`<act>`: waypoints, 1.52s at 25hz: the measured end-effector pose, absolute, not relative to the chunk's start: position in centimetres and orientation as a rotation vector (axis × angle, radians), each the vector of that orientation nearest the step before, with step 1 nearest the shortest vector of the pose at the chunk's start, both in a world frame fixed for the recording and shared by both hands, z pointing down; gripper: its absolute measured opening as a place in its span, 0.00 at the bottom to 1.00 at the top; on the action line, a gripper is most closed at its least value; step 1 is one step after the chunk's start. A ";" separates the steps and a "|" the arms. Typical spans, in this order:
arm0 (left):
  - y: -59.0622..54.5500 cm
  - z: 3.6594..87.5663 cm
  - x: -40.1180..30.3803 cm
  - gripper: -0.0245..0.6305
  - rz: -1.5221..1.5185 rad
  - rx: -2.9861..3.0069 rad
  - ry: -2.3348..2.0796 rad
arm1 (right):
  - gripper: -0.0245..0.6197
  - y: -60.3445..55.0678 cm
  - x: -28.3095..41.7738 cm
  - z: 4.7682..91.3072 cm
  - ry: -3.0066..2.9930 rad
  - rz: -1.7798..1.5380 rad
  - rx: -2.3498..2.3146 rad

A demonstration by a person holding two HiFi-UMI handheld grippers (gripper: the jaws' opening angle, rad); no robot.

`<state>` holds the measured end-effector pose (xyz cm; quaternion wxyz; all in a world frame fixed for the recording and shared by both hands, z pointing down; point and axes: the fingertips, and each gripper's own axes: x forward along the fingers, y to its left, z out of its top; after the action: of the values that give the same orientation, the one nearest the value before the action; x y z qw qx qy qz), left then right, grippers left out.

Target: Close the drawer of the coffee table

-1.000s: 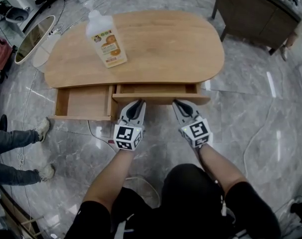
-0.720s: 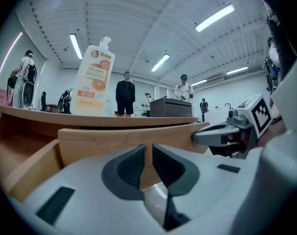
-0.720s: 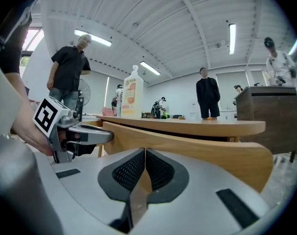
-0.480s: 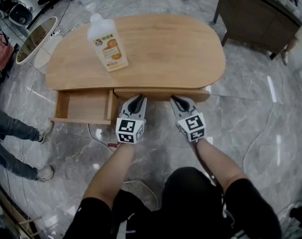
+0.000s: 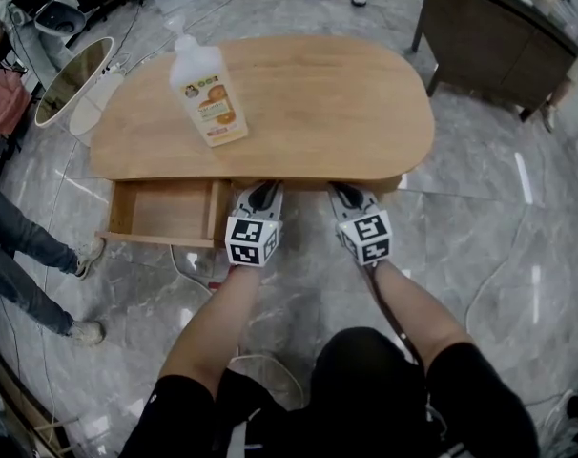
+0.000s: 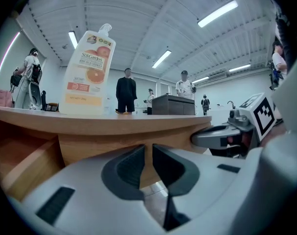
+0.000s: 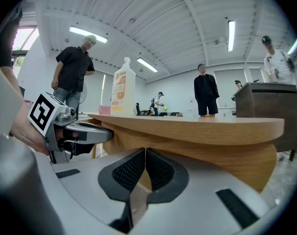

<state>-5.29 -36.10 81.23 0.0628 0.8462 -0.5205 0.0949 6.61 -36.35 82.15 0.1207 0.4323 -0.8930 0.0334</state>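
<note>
Pushed farther in over the last second: drawer (image 6: 85, 146) under the near edge of the bench (image 5: 299, 103). Then showing its open inside, now tucked almost flush below the bench top, with only a thin strip of its front left in sight from above.

Pressed against that front, side by side at the bench's near edge: left hand-held gripper (image 5: 262, 191) and right hand-held gripper (image 5: 346, 193), both carried forward with the drawer. Closed on nothing, both of them: left jaws with just a hairline slit between the pads, right jaws fully together. Tips right at the wooden front in each gripper view.

Hanging open at the bench's near left corner: a second drawer (image 5: 165, 208), bare wood inside.

Standing upright on the bench top toward its left end: white bottle (image 5: 208, 93) with an orange label.

Beyond the bench's far left end: oval mirror (image 5: 74, 74). Past the bench's far right corner: dark cabinet (image 5: 489, 27). Left of the bench and well apart from it, on the grey marble floor (image 5: 480, 256): legs of a person (image 5: 22, 256) in jeans and pale shoes.
</note>
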 end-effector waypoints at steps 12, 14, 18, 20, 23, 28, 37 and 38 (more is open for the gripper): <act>-36.2 81.6 -5.0 0.11 0.231 2.581 -1.540 | 0.06 -36.5 7.6 82.0 -2.635 0.092 1.311; -35.0 81.6 -4.4 0.11 0.202 2.604 -1.527 | 0.06 -34.7 7.0 81.3 -2.659 0.049 1.248; -31.7 81.3 -3.5 0.11 0.128 2.629 -1.505 | 0.06 -30.4 5.7 81.3 -2.682 0.060 1.155; -30.1 81.1 -3.3 0.11 0.099 2.633 -1.493 | 0.06 -28.6 5.1 81.7 -2.680 0.060 1.106; -27.8 80.6 -3.6 0.11 0.076 2.652 -1.488 | 0.06 -26.9 4.8 81.6 -2.688 0.049 1.052; -24.0 77.8 -4.2 0.11 -0.009 2.693 -1.503 | 0.06 -25.9 5.1 79.3 -2.771 0.076 1.055; -18.7 74.3 -9.8 0.11 0.226 2.597 -1.559 | 0.06 -21.8 4.8 74.6 -2.810 0.025 0.867; -18.1 74.0 -10.5 0.11 0.268 2.570 -1.573 | 0.06 -21.2 4.8 74.2 -2.801 0.046 0.842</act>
<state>-10.49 -18.12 73.99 0.0582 0.8481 -0.5192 0.0884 4.75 -21.25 74.17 0.1080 0.2860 -0.9520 0.0157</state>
